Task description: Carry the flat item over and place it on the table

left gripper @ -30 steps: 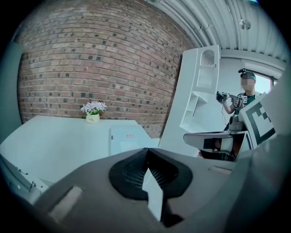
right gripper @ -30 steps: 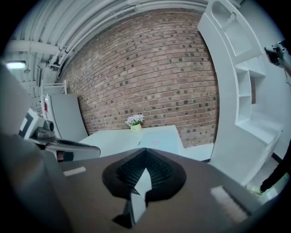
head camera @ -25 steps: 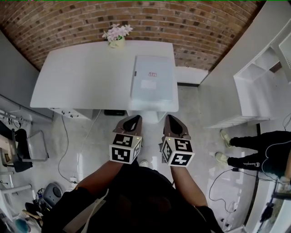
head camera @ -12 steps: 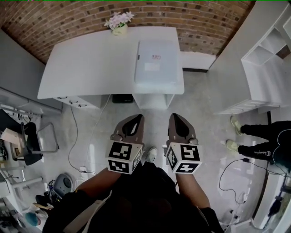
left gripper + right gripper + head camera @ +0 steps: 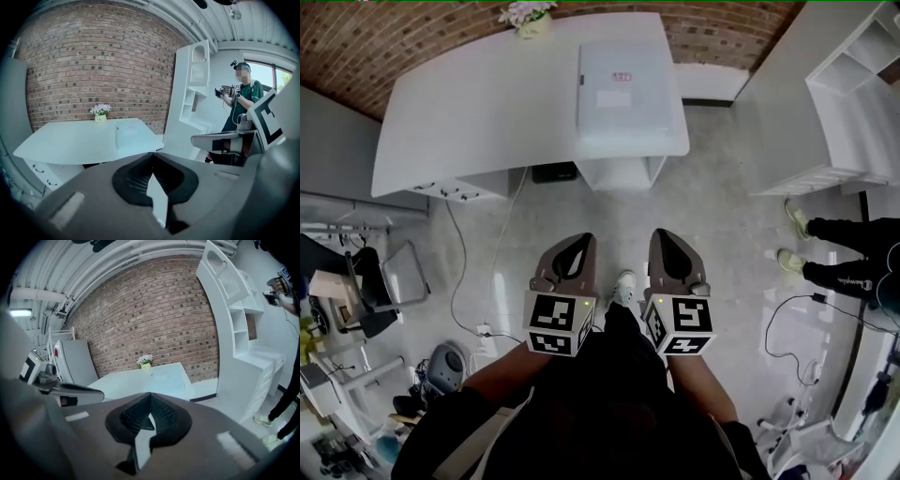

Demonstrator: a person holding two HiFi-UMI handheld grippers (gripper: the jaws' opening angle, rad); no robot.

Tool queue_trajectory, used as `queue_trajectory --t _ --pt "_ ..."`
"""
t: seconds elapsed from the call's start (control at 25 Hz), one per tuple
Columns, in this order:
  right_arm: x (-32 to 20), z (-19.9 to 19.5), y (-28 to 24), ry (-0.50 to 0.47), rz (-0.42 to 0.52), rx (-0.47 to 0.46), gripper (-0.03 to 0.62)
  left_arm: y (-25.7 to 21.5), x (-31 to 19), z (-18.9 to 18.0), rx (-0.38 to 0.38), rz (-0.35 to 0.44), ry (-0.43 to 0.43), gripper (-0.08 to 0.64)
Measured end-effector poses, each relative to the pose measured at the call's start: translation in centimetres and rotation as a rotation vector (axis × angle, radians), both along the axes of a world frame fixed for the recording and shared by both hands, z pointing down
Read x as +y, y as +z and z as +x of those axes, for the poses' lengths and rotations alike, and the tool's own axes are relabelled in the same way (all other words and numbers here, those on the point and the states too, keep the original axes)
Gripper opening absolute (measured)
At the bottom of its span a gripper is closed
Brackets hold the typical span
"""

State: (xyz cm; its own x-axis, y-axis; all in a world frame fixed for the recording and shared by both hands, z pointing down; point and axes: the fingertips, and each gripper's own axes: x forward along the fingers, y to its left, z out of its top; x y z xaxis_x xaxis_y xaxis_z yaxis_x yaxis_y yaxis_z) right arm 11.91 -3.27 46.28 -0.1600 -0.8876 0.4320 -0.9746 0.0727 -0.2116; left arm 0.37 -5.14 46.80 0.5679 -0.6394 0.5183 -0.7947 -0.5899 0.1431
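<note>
The desk [image 5: 469, 122], with the flat box [image 5: 623, 89] at its right edge, now lies farther from the left gripper [image 5: 579, 242] and right gripper [image 5: 662, 236], with more floor [image 5: 722, 225] between them.

I hold my left gripper [image 5: 583, 240] and my right gripper [image 5: 662, 234] level in front of my waist, side by side with a gap between them, both pointing forward, marker cubes nearest my body. On each one the fingers [image 5: 133, 180] are pressed together with nothing between them. My bare forearms [image 5: 502, 375] reach out behind them.
</note>
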Motion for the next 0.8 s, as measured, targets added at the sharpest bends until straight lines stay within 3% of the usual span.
queue_trajectory --t 0.56,0.8 --pt "1.9 -4.1 0.7 0.083 -0.050 0.033 0.000 1.0 -1.2 -5.8 0.024 0.002 -0.045 0.004" --pt "1.4 -5.6 -0.1 0.067 -0.032 0.076 0.000 0.2 -1.7 -6.6 0.050 0.017 -0.037 0.004"
